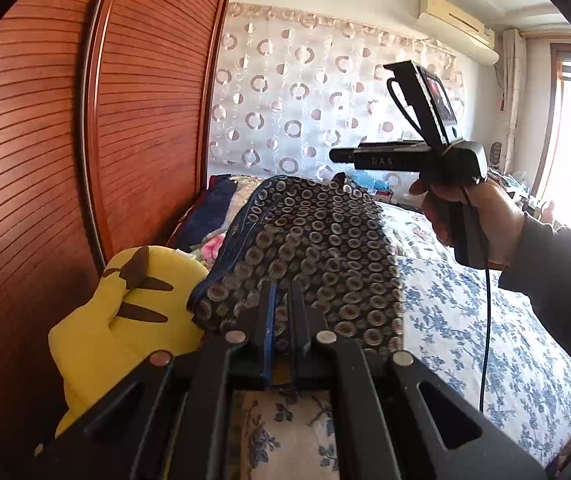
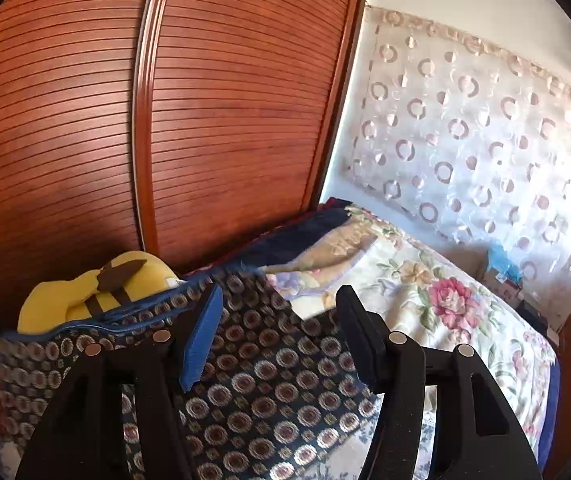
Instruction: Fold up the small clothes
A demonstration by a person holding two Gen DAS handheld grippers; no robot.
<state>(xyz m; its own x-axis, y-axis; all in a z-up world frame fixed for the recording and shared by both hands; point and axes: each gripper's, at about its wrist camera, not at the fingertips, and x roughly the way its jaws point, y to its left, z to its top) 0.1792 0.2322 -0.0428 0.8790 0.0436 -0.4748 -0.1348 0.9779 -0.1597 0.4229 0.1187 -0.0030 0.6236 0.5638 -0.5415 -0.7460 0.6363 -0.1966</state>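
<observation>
One garment (image 1: 317, 248) in play: dark navy cloth, woven all over with rows of small tan rings, one edge piped in blue. It lies on the bed (image 1: 485, 320), humped up.

Nearest the garment's front edge, the left gripper (image 1: 283, 300): black plastic, jaws clenched together on a pinch of the cloth, a blue pad strip visible between them.

Seen from the right wrist, the right gripper (image 2: 281, 332) sits over the garment with jaws released and standing wide; one blue ribbed pad (image 2: 201, 340), one black. Cloth shows in the gap, neither pad pressing on it. From the left wrist, this gripper appears beyond the garment's right side, in a hand (image 1: 469, 216) with a dark sleeve, one black cable hanging from it.

Left of the garment, touching its piped edge: one plush toy (image 1: 125, 312), yellow, soft, with dark brown stripes.

Under and right of the garment: one sheet, white with blue floral print. Beyond the garment: one quilt (image 2: 425, 292), cream with pink flowers.

Behind the toy, left of the garment: wardrobe (image 1: 65, 120), two reddish wood door panels with fine horizontal slats.

Far behind the garment: one sheer curtain (image 1: 305, 92) patterned with rings and discs. High right of it, one wall air conditioner (image 1: 457, 28).
</observation>
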